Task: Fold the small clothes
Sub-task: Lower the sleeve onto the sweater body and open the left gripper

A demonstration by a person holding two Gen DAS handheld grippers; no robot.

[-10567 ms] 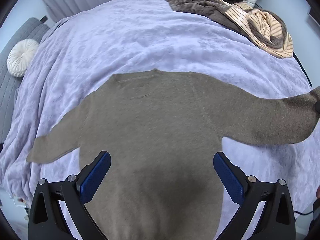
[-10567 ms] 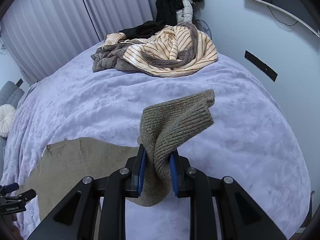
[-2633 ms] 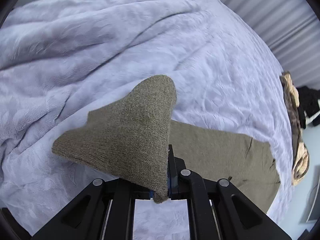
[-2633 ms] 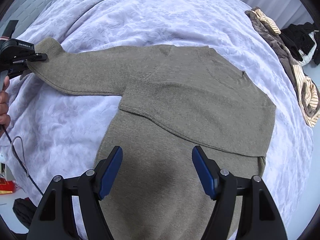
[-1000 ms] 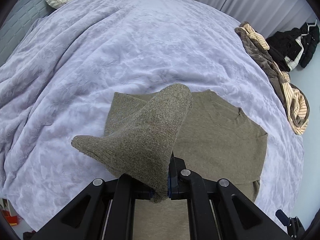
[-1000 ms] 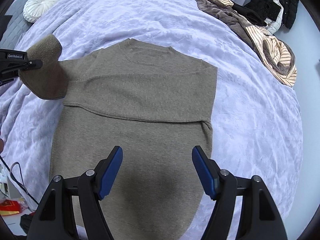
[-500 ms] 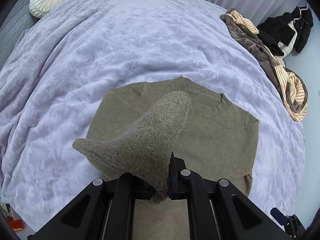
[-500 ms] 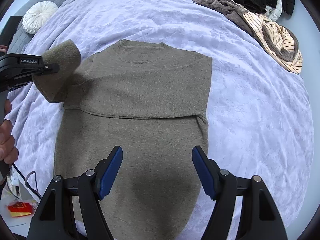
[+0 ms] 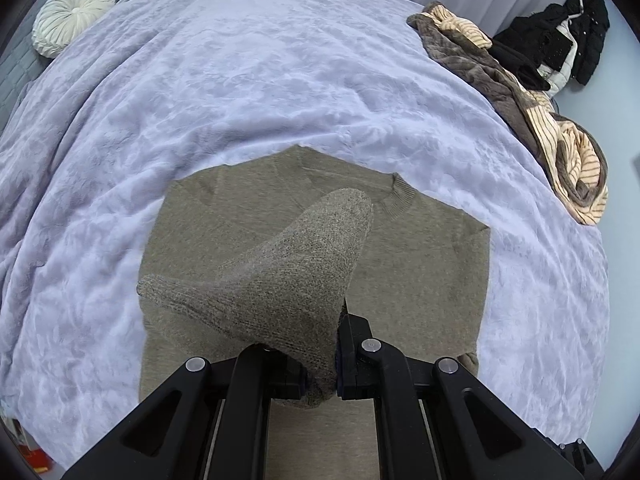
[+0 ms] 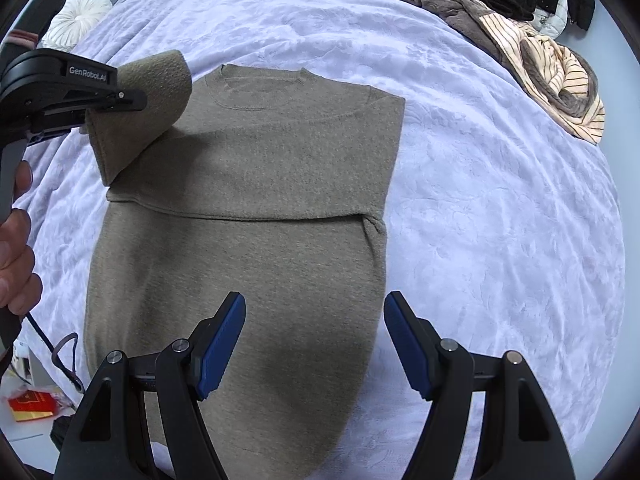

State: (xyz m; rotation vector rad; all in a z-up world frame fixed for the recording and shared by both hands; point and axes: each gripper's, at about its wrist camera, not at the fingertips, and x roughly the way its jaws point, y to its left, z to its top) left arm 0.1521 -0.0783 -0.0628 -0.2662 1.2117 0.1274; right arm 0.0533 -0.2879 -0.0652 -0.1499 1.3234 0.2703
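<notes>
An olive-brown knit sweater (image 10: 256,184) lies flat on the lilac bedspread, its neck at the far end. One sleeve lies folded across its chest. My left gripper (image 9: 322,376) is shut on the cuff of the other sleeve (image 9: 280,280) and holds it lifted above the sweater body (image 9: 420,264). In the right wrist view that gripper (image 10: 132,98) hangs over the sweater's left shoulder with the sleeve (image 10: 140,108) draped from it. My right gripper (image 10: 316,344) stands open above the lower part of the sweater, nothing between its blue pads (image 10: 222,340).
A heap of striped, brown and black clothes (image 10: 520,28) lies at the bed's far right corner. A round white cushion (image 9: 68,16) sits far left. A person's hand (image 10: 16,256) holds the left gripper's handle. Cables and a red packet (image 10: 32,402) lie on the floor, lower left.
The left gripper has carried the lifted sleeve rightward, from beside the sweater's left edge to over its shoulder and chest. The right gripper shifted slightly and stayed open.
</notes>
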